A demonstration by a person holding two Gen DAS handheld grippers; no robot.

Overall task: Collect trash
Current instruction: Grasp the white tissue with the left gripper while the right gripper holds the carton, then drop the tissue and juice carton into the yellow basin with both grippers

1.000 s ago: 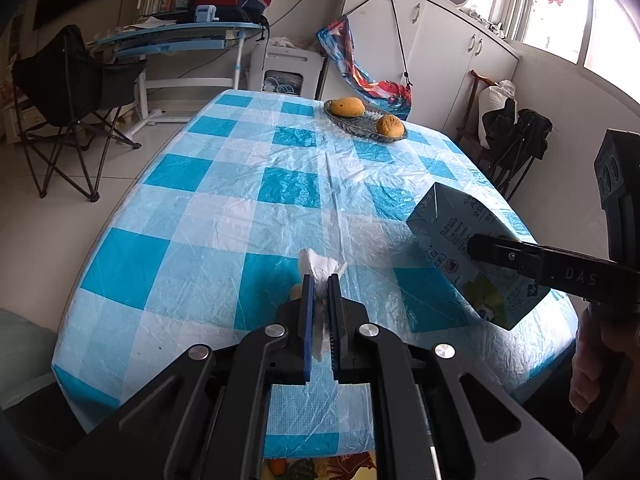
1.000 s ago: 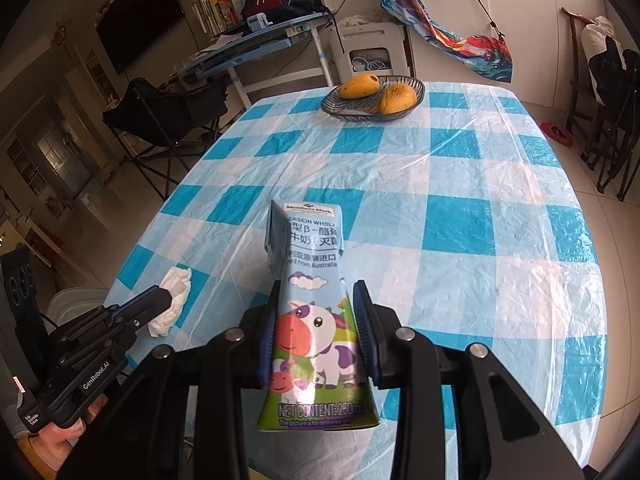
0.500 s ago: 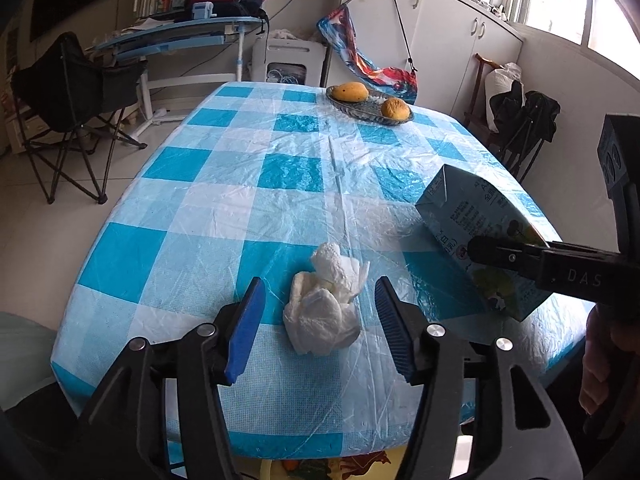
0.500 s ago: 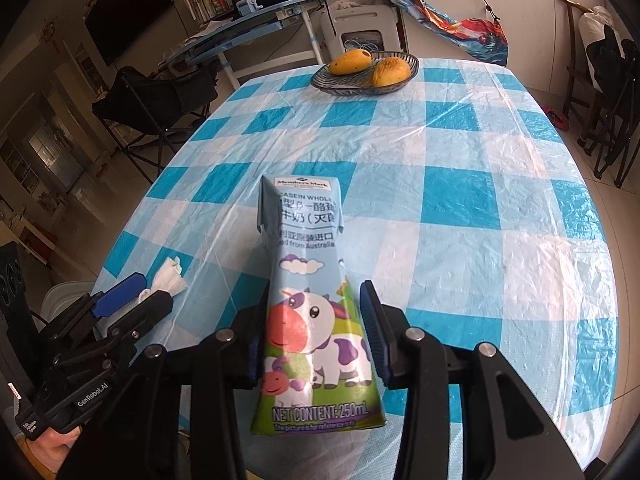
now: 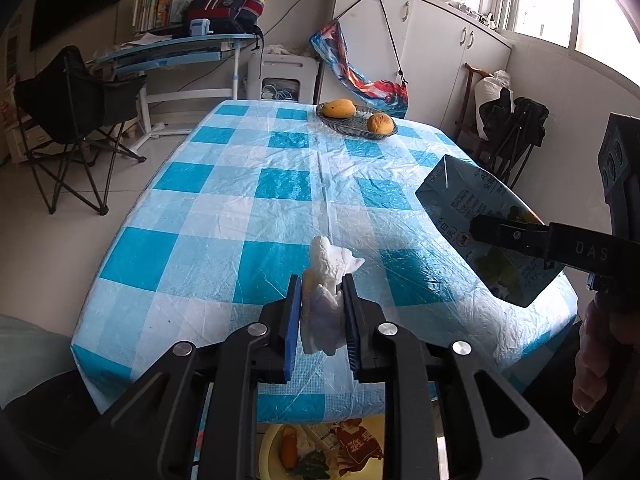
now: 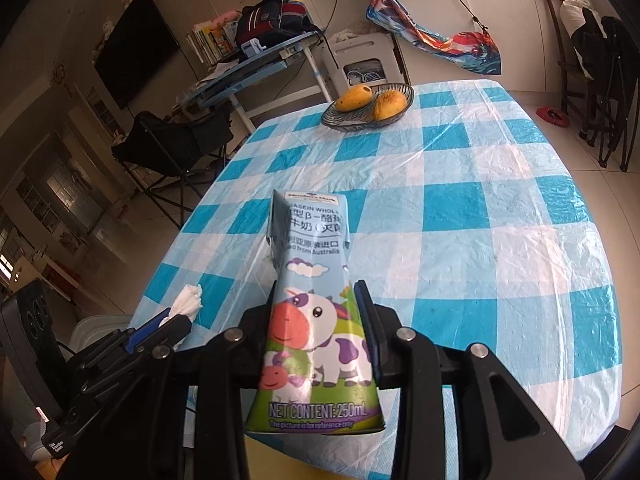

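Observation:
A crumpled white tissue (image 5: 328,258) sits between the blue pads of my left gripper (image 5: 321,282). The jaws are closing and the pads pinch it over the near edge of the checked table (image 5: 224,216). My right gripper (image 6: 317,292) is shut on a blue milk carton (image 6: 316,240) with a cartoon cow, held tilted above the table. The carton (image 5: 460,204) also shows at the right of the left wrist view, held by the right gripper's finger (image 5: 512,236). In the right wrist view, the left gripper (image 6: 160,326) and tissue (image 6: 188,300) are at the lower left.
A glass dish (image 5: 344,128) with two mangoes stands at the table's far end. A yellow bin (image 5: 272,444) holding scraps sits on the floor below the near table edge. A black folding chair (image 5: 68,96) and a desk stand left; cabinets and another chair stand right.
The left jaws opened wide around the tissue, which rested on the table, then closed on it again. Both grippers drew back a little toward the near edge, with the carton still held.

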